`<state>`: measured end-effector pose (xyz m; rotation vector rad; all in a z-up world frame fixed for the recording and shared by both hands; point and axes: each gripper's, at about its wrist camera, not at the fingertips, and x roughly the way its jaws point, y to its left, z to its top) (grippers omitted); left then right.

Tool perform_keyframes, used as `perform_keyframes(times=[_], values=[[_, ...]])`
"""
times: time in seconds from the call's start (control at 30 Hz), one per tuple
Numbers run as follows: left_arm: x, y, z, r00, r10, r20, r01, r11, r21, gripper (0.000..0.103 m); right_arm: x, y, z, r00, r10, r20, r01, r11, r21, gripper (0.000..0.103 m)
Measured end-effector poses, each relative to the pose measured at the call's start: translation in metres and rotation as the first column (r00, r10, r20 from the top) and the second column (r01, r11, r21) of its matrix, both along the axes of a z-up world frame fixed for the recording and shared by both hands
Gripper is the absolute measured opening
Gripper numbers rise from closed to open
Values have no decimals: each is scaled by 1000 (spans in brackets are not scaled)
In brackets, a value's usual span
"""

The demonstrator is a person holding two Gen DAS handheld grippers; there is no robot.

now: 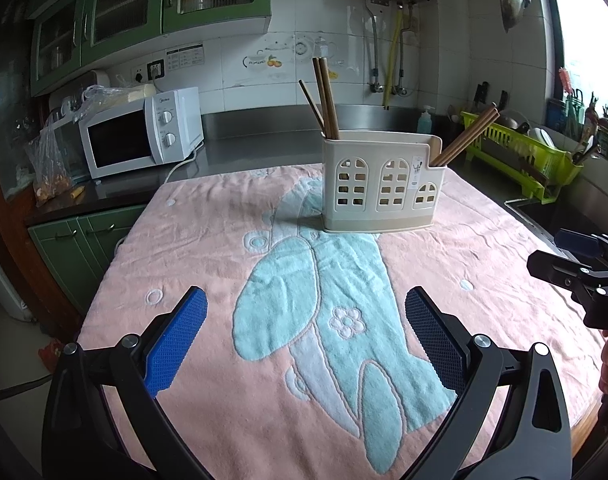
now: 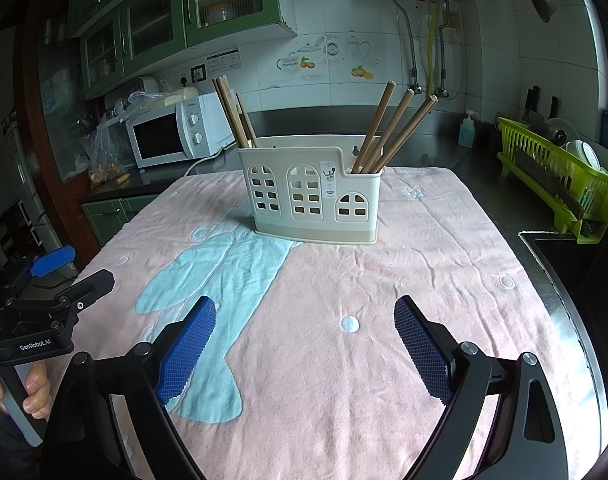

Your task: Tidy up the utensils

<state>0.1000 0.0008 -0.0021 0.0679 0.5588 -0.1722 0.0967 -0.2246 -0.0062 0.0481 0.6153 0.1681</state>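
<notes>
A cream utensil holder [image 1: 379,184] with arched window cut-outs stands upright on the pink towel [image 1: 208,240]; it also shows in the right wrist view [image 2: 311,196]. Wooden handles [image 2: 232,112] lean out of its left compartment and three more [image 2: 395,128] out of its right one; in the left wrist view they show at the left [image 1: 325,96] and the right [image 1: 469,136]. My left gripper [image 1: 305,336] is open and empty above the towel. My right gripper [image 2: 304,344] is open and empty, also short of the holder.
A white microwave [image 1: 144,136] sits on the counter at the back left. A green dish rack [image 2: 559,176] with dishes stands at the right, by a sink [image 2: 575,264]. The towel's edges [image 2: 543,280] drop off at the left and right.
</notes>
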Motion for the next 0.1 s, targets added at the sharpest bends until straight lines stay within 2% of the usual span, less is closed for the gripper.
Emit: perform_keyframes(times=[0.1], values=[[0,0,0,1000,-1,0,1,1000,0,98,0,0,0,1000,0,0,0,1000,1,88]])
